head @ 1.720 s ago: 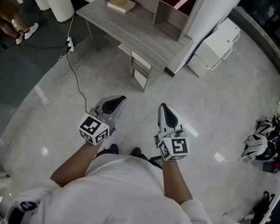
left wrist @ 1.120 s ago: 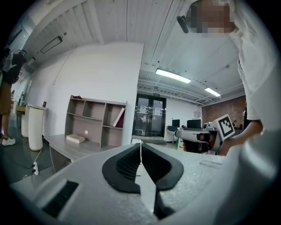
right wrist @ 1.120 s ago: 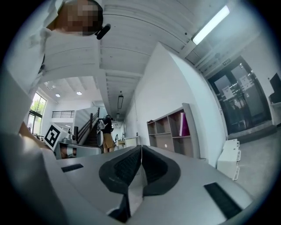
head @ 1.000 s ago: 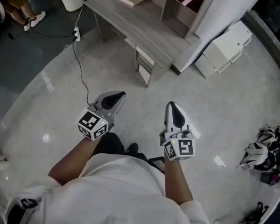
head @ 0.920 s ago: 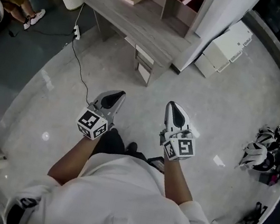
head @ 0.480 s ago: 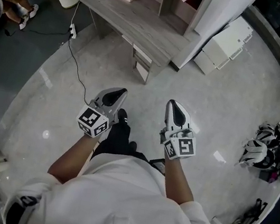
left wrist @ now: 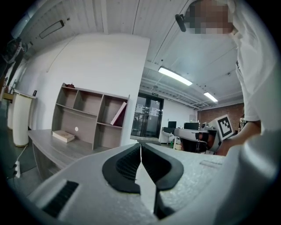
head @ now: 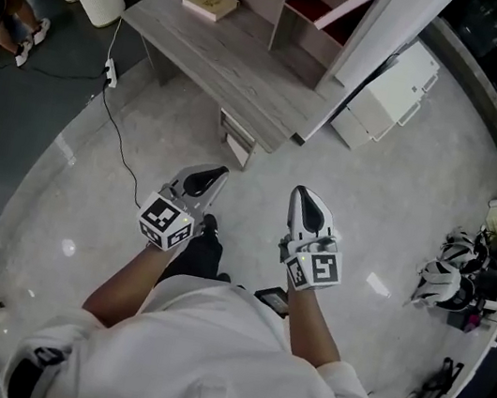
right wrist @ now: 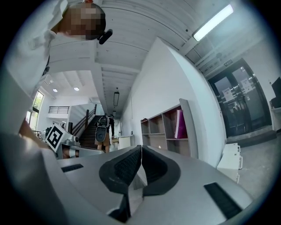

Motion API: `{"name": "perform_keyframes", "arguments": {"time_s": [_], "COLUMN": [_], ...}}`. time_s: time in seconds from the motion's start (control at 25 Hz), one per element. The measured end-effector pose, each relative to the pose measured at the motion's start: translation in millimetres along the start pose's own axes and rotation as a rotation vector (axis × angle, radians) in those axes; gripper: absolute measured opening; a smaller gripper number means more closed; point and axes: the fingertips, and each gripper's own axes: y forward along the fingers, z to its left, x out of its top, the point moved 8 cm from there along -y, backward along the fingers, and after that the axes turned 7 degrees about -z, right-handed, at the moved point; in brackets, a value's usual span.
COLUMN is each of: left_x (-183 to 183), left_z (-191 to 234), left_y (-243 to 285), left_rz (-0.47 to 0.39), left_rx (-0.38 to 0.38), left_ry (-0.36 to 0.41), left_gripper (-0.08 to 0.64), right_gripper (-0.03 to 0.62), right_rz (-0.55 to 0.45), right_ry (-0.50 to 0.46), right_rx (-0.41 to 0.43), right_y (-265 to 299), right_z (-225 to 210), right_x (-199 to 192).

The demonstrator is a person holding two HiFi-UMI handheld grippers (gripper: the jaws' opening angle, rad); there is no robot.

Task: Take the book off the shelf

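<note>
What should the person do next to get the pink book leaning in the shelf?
Probably step closer to the shelf. The pink book leans in its right compartment, far out of reach. The left gripper and right gripper are shut, empty and low over the floor.

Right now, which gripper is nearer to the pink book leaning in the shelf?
Right. The right gripper sits almost straight below the pink book in the head view, the desk between them; the left gripper is off to the left. Neither is close.
</note>
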Motion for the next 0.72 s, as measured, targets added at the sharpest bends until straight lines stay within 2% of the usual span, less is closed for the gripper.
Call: {"name": "perform_keyframes", "arguments": {"time_s": [0.4, 0.72], "left_x": [24, 36], "left_z": [96, 146], "left_y": [74, 119], "left_rz": [-0.021, -0.040], "left_rx": [-0.054, -0.106], "left_ry": [0.007, 0.009], "left_gripper": [0.020, 0.020], "right_gripper": [0.015, 0.015], "right_rz": [0.007, -0.003], "right_ry": [-0.007, -0.028], "right_rx": [-0.052, -0.127], "right_y": [100, 145], "right_z": [-38, -56], "right_x": [-10, -11]}}
